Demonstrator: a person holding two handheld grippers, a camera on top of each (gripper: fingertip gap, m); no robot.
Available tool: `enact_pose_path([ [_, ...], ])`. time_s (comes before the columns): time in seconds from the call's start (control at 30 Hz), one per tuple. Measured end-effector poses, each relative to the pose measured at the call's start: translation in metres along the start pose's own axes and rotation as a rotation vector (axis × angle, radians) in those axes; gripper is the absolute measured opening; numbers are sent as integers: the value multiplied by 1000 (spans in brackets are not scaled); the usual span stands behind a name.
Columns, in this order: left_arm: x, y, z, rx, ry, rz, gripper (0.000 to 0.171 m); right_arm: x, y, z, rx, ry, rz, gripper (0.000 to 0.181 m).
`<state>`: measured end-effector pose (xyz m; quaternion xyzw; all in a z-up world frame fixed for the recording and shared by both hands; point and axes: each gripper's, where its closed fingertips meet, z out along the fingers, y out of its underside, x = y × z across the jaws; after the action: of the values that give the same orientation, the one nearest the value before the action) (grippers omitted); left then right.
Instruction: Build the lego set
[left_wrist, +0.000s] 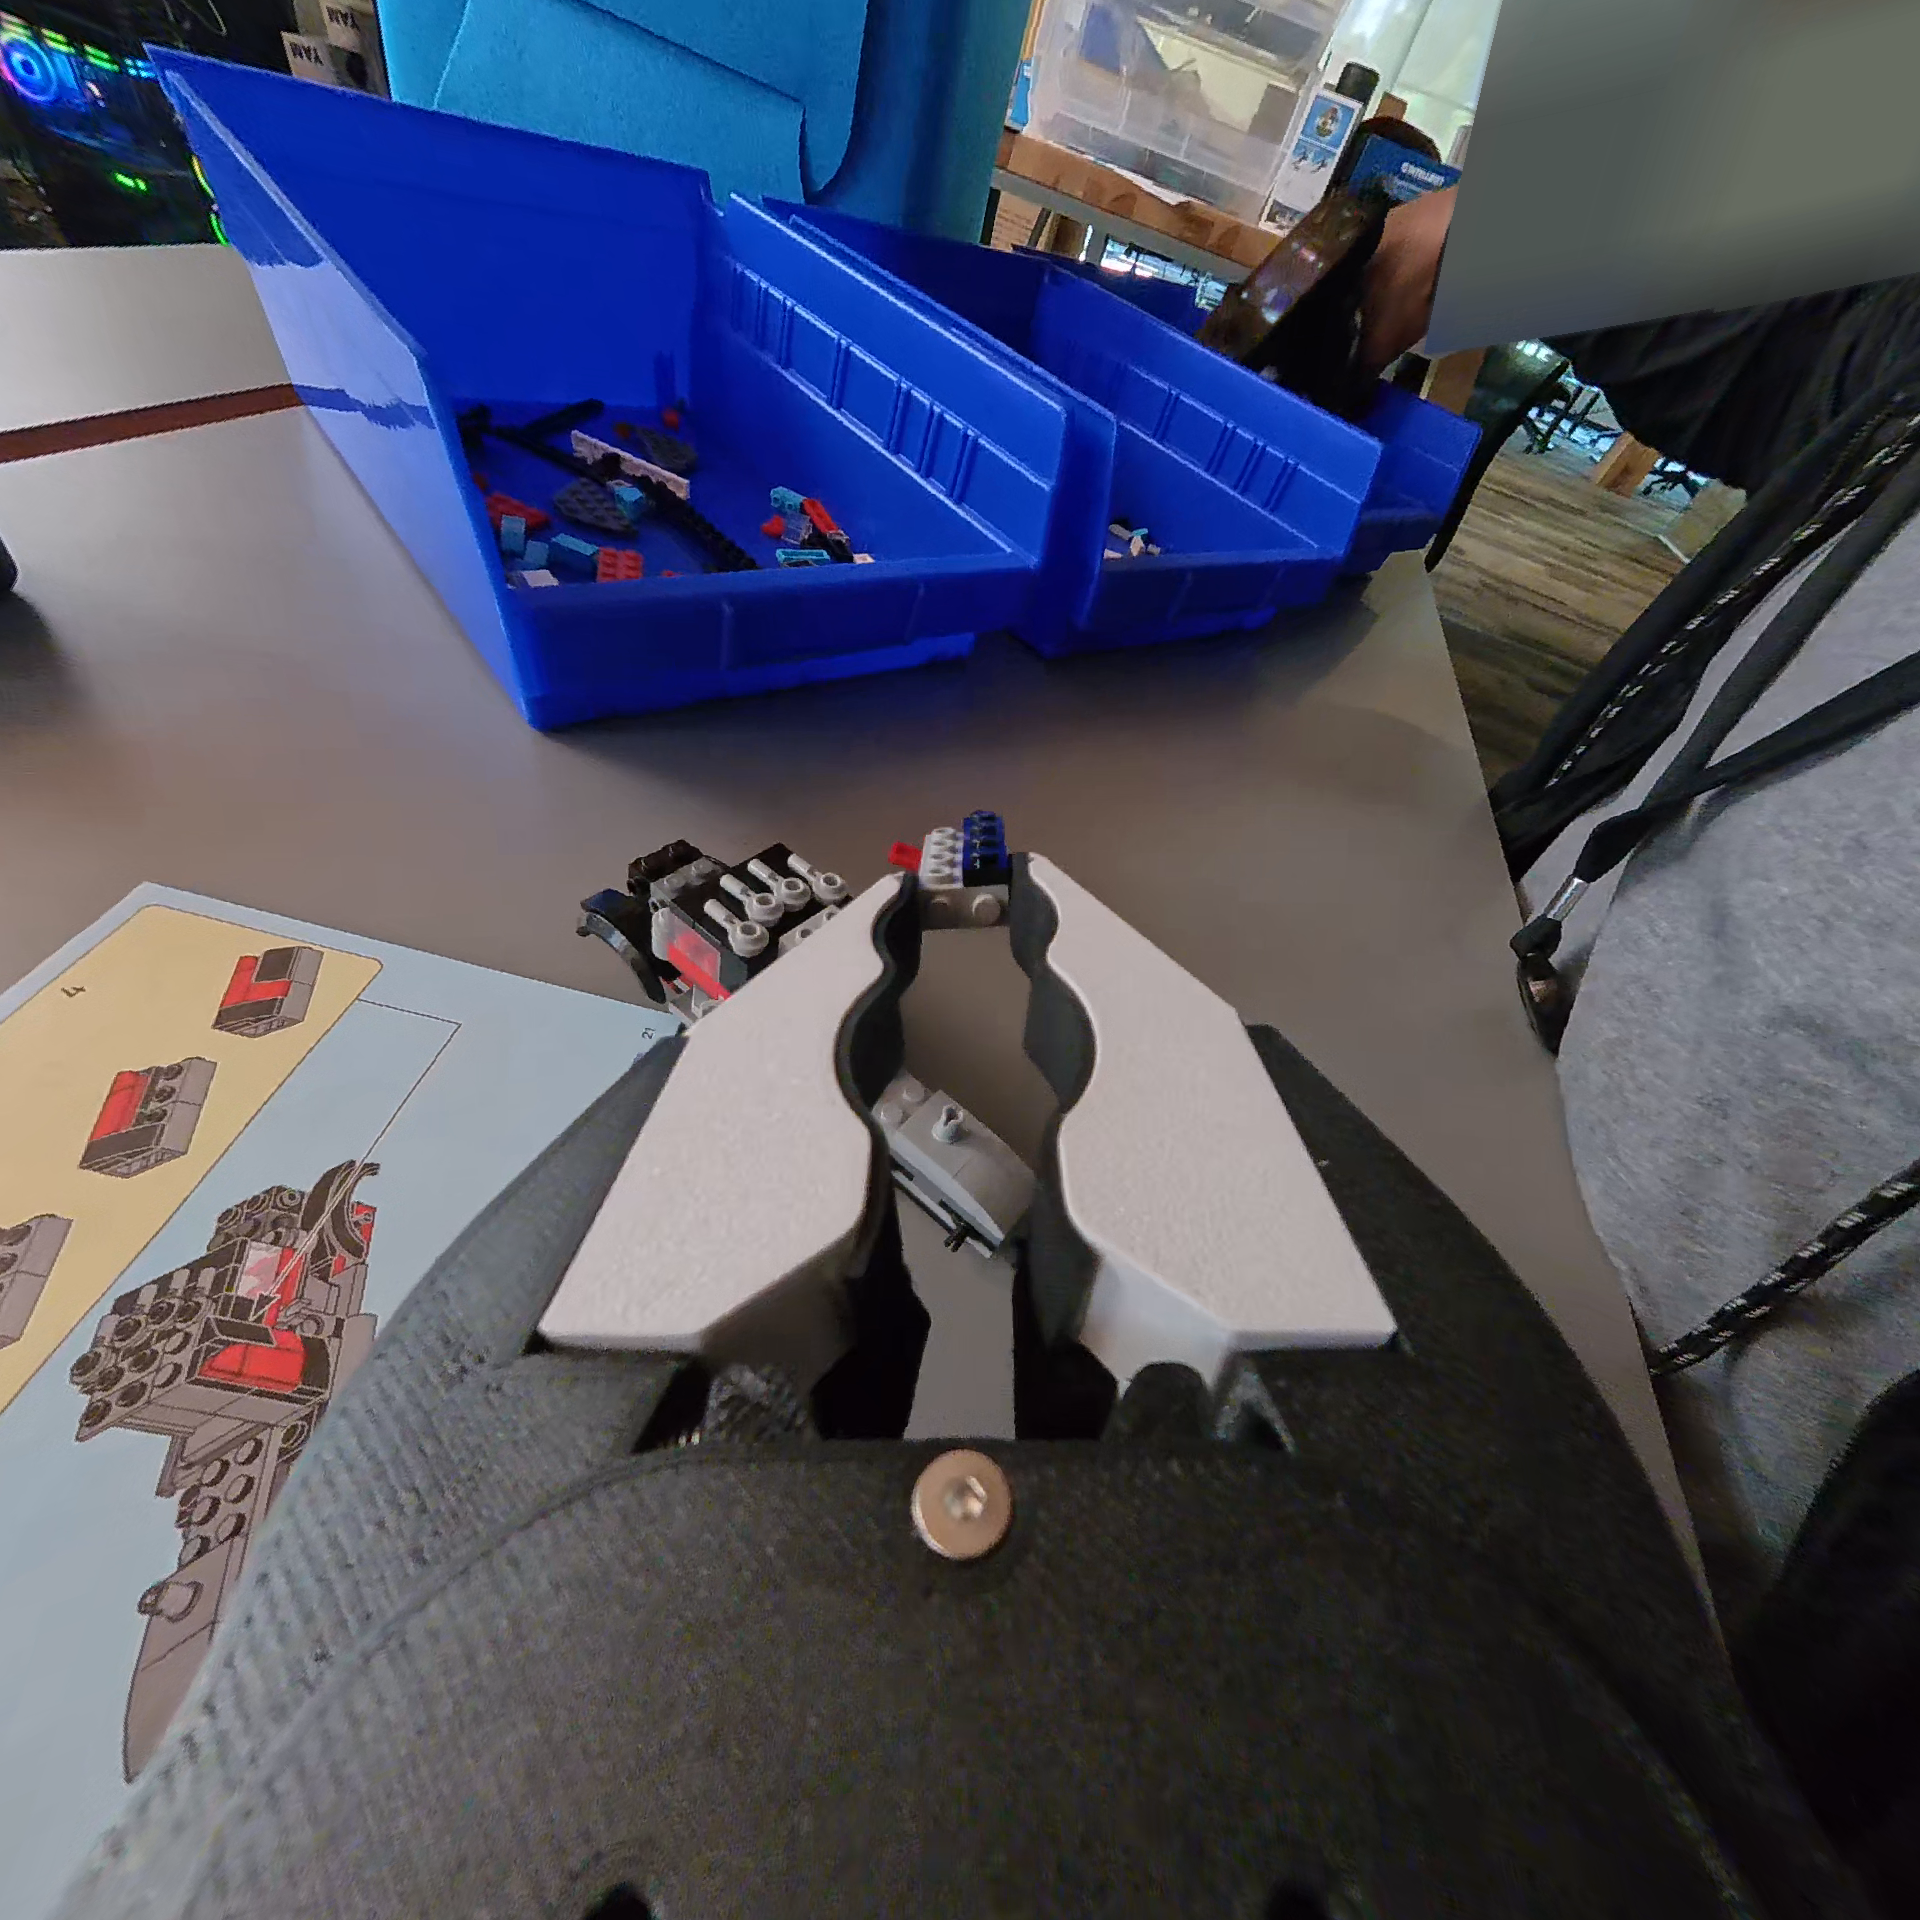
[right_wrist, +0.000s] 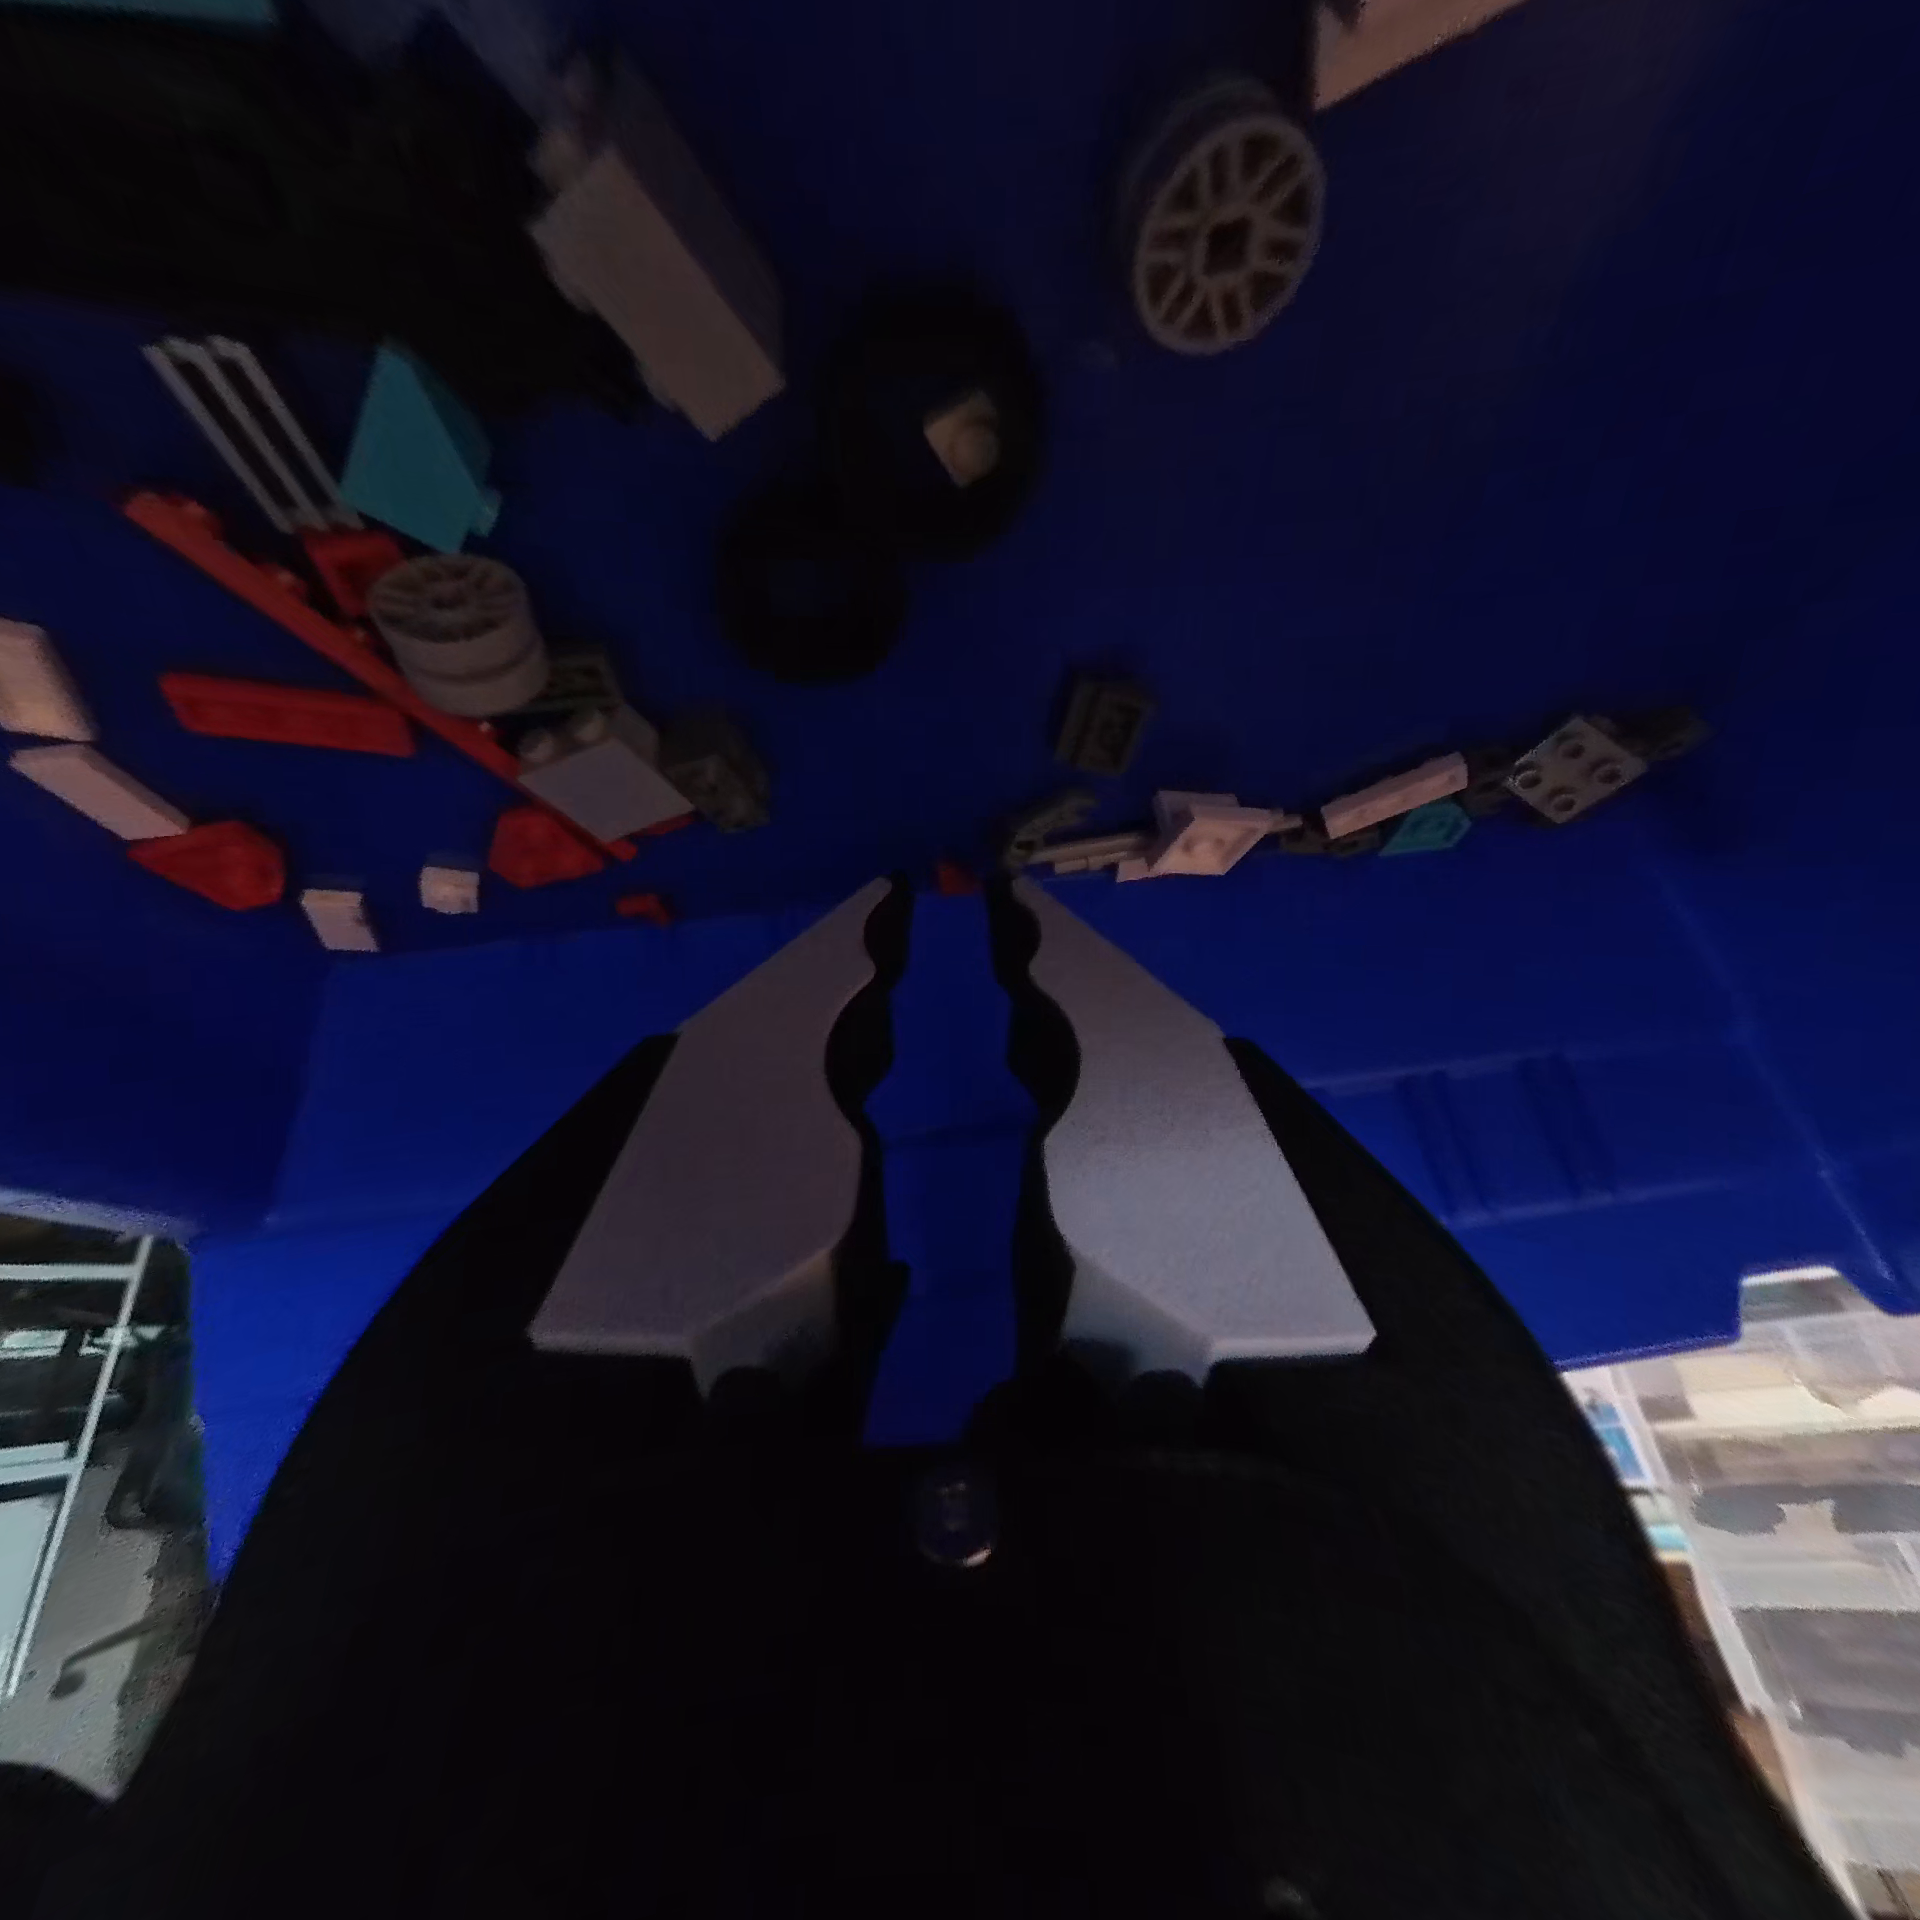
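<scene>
Left wrist view shows the left gripper (left_wrist: 966, 883) clamped on a small grey, blue and black brick assembly (left_wrist: 968, 868) just above the grey table (left_wrist: 312, 727), with the black-and-grey lego model (left_wrist: 717, 920) just left of it, touching the instruction booklet (left_wrist: 208, 1195). Beyond the model stands a blue bin (left_wrist: 644, 623) of loose bricks. Right wrist view, dim and blurred, shows the right gripper (right_wrist: 951, 883) inside a blue parts bin (right_wrist: 1455, 520), its fingers narrowly apart around a small red piece (right_wrist: 954, 876); whether they grip it I cannot tell.

Three blue bins (left_wrist: 644, 436) stand on the table (left_wrist: 208, 675) beside one instruction booklet (left_wrist: 208, 1195); inside a bin lie two spoked wheel hubs (right_wrist: 1226, 234) and two black tires (right_wrist: 925, 416).
</scene>
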<state>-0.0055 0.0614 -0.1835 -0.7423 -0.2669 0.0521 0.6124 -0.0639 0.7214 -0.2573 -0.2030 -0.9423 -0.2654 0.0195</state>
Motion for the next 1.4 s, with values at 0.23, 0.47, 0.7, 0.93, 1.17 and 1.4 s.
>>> enact_pose_path([
  [0.23,5,-4,-1,31,14,6,17,5,4,4,-54,68,-46,9],
  [0.47,7,-6,-4,49,19,14,17,5,3,1,-46,54,-60,8],
  [0.7,4,-6,-10,43,8,26,17,2,-5,-65,251,84,64,8],
  [0.93,-1,-7,-18,66,5,38,17,-48,-41,-197,754,129,76,1],
  [1.17,2,-8,-22,93,30,41,17,-73,-65,-234,805,235,64,2],
  [1.4,-1,-7,-21,79,25,31,17,-15,-46,-185,794,181,226,11],
])
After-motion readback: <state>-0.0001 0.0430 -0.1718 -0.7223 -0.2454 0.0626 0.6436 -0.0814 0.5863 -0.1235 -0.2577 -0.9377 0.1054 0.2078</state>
